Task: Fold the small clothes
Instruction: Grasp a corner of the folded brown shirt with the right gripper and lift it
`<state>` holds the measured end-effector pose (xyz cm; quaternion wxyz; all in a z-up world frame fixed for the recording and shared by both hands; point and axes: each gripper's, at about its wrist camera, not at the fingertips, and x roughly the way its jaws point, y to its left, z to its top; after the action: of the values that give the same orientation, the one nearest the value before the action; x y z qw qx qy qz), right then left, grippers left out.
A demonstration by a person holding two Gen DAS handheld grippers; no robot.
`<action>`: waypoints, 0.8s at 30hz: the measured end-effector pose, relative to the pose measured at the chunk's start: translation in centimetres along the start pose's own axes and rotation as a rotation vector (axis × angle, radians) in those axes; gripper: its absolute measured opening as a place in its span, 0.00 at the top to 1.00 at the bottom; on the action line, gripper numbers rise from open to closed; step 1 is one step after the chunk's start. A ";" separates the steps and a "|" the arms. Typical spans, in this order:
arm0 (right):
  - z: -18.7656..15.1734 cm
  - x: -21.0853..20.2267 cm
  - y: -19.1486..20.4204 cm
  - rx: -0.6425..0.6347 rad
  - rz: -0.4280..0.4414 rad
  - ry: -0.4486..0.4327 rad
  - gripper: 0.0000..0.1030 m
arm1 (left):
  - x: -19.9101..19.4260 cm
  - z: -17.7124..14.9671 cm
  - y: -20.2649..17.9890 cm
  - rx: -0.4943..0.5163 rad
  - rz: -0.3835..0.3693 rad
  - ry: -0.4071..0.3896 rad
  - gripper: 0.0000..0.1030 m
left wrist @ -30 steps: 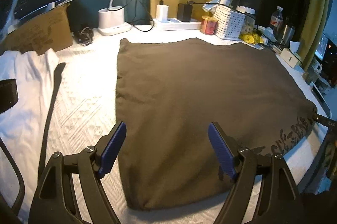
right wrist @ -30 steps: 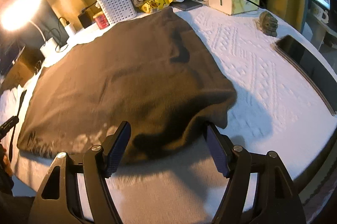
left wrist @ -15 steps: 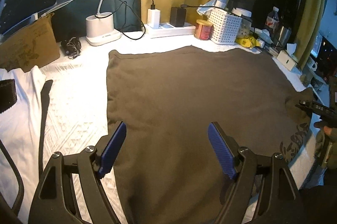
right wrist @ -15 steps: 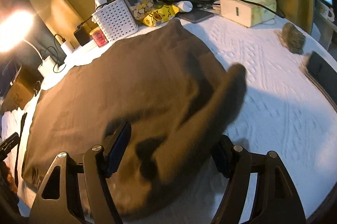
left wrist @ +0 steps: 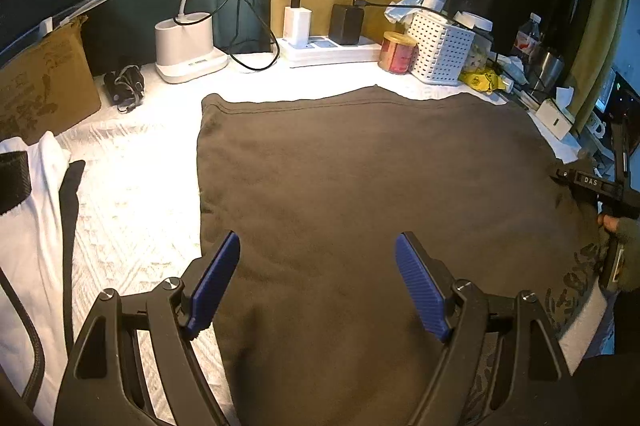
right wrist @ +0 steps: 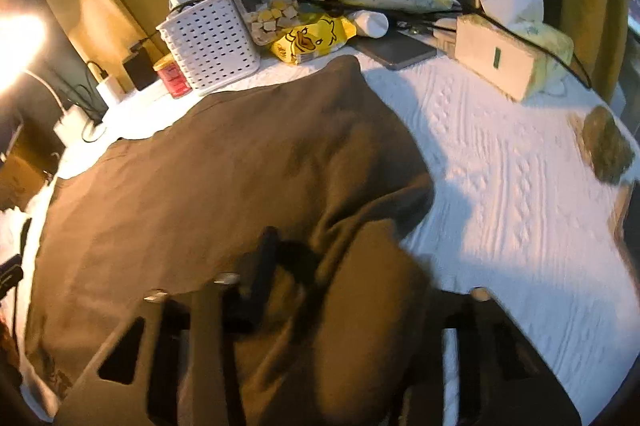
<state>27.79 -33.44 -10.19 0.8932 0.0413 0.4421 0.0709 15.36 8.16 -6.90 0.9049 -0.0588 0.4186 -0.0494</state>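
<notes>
Brown fabric, a small garment [left wrist: 360, 194], lies spread over the white-covered counter [left wrist: 132, 186], and the right tool [right wrist: 320, 290] has just closed its jaws on the garment's near edge, bunching it up where it lay flat a second ago, so I judge a fold is starting. The left wrist view alone shows the left tool [left wrist: 318, 282] standing apart and empty above the 6 o'clock hem, and the right tool at 3 o'clock.

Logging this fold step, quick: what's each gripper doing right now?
Left gripper: open, holding nothing, above the brown garment.
Right gripper: jaws have just been closing, now shut on a bunched fold of the brown garment.
</notes>
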 end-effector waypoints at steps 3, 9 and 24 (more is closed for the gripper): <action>0.1 0.2 0.1 -0.020 0.008 0.009 0.85 | 0.1 0.1 0.3 0.003 0.002 0.000 0.23; 1.2 -1.2 1.9 -0.081 0.030 -0.028 0.88 | -0.2 0.2 1.1 0.012 0.005 -0.018 0.23; 3.0 -2.2 12.5 -0.272 0.155 -0.055 0.88 | -2.8 -1.4 4.9 -0.053 -0.019 -0.102 0.23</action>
<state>27.70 -21.49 -4.94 0.8942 -0.0439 0.3991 0.1978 12.71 13.26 -6.40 0.9227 -0.0891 0.3724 -0.0439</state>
